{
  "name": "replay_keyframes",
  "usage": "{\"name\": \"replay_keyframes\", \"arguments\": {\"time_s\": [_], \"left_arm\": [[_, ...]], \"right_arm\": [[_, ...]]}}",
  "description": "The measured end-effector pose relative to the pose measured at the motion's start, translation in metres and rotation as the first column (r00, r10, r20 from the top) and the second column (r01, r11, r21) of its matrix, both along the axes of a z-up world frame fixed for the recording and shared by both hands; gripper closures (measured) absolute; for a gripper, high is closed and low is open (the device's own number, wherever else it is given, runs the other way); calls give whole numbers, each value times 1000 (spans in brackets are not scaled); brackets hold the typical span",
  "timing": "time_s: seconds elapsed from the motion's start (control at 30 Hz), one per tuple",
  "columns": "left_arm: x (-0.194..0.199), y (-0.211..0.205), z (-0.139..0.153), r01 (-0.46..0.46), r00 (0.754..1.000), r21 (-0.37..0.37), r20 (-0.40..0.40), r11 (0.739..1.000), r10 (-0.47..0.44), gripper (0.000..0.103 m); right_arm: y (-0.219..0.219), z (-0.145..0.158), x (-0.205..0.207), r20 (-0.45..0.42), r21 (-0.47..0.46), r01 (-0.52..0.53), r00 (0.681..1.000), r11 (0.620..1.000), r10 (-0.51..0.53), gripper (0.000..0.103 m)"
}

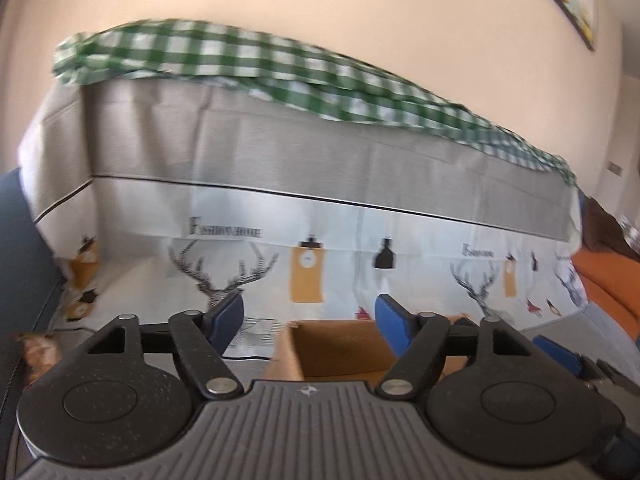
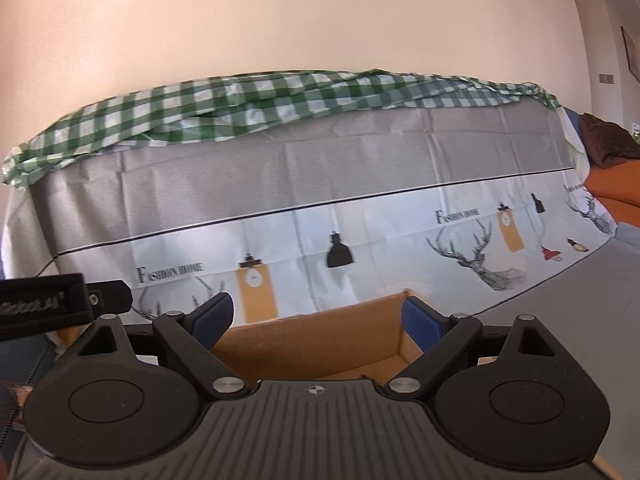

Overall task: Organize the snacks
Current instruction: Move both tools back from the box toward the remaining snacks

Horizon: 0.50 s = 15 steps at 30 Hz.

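Observation:
An open brown cardboard box (image 1: 332, 346) sits on the cloth-covered surface just beyond my left gripper (image 1: 310, 316), which is open and empty, its blue pads (image 1: 390, 322) spread wide. The same box (image 2: 320, 340) shows in the right wrist view, right below my right gripper (image 2: 318, 316), also open and empty. The box's inside is mostly hidden by the gripper bodies. No snacks show clearly. The right gripper's blue pad (image 1: 558, 354) shows at the lower right of the left wrist view, and the left gripper's body (image 2: 52, 304) at the left of the right one.
A grey and white cloth printed with deer and lamps (image 2: 360, 216) covers the surface and a raised back. A green checked cloth (image 2: 240, 108) lies along its top. An orange cushion (image 1: 612, 292) is at the far right. A crinkled wrapper (image 1: 38, 354) lies at the lower left.

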<state>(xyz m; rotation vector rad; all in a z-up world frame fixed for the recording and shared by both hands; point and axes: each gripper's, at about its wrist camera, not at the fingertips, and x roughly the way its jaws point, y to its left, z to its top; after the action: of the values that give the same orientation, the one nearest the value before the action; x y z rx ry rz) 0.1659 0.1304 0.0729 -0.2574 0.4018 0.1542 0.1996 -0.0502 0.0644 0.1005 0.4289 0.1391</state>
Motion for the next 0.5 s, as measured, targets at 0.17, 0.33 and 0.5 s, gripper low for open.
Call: {"name": "replay_keyframes", "arguments": {"time_s": [0.17,0.33,0.5], "left_arm": [[-6,20,1,-76,997,6,-5,997,76,24],[-9,46,-3,-139,989,25,-53,990,140,24],[-17,85,-14,-215,971,4,-107,977,215,25]], "right_arm": [[25,3,-11,22,18,-58,998,998,58,21],[45,4,-23,41,59,-112,993,992,110,36],[70,6,-41,73,76,-195,979,978,190,46]]}}
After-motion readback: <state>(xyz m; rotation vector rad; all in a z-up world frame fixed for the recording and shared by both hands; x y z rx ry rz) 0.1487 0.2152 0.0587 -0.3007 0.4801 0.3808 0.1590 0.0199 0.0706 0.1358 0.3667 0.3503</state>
